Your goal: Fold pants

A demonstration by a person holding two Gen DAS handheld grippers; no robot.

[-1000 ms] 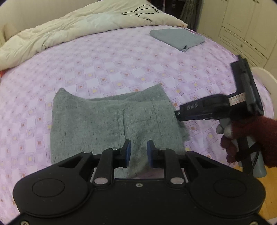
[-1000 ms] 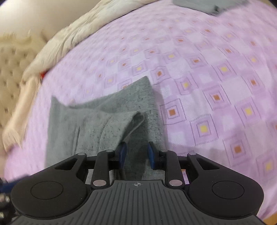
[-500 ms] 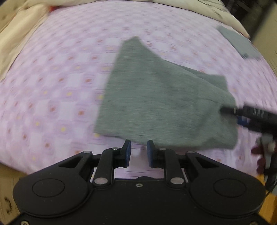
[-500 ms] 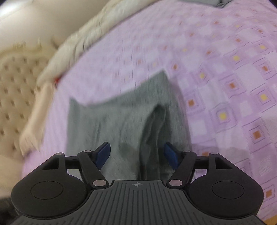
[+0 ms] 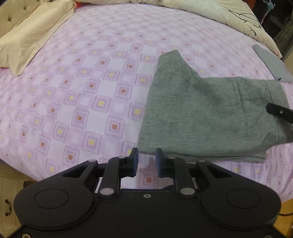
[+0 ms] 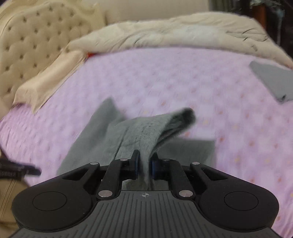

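Note:
Grey folded pants (image 5: 201,113) lie on the purple checked bed sheet (image 5: 82,91). My left gripper (image 5: 146,161) hovers just in front of their near left corner, open, with only sheet showing between its blue pads. My right gripper (image 6: 144,163) is closing its jaws, and the pads pinch a ridge of the pants (image 6: 139,131) that rises off the bed into a hanging fold. In the left wrist view a black tip of the right gripper (image 5: 278,111) reaches over the pants' right end. The left gripper (image 6: 18,170) shows blurred at the left edge of the right wrist view.
A cream duvet (image 5: 201,11) is bunched along the far side of the bed and a cream pillow (image 5: 27,36) lies at the left. Another folded grey garment (image 5: 271,62) rests at the far right. A tufted headboard (image 6: 27,36) stands behind.
The right gripper's jaws spread wide, then closed on a fold of the pants and lifted it. The left gripper swung across to the pants' other near corner, its jaws unchanged.

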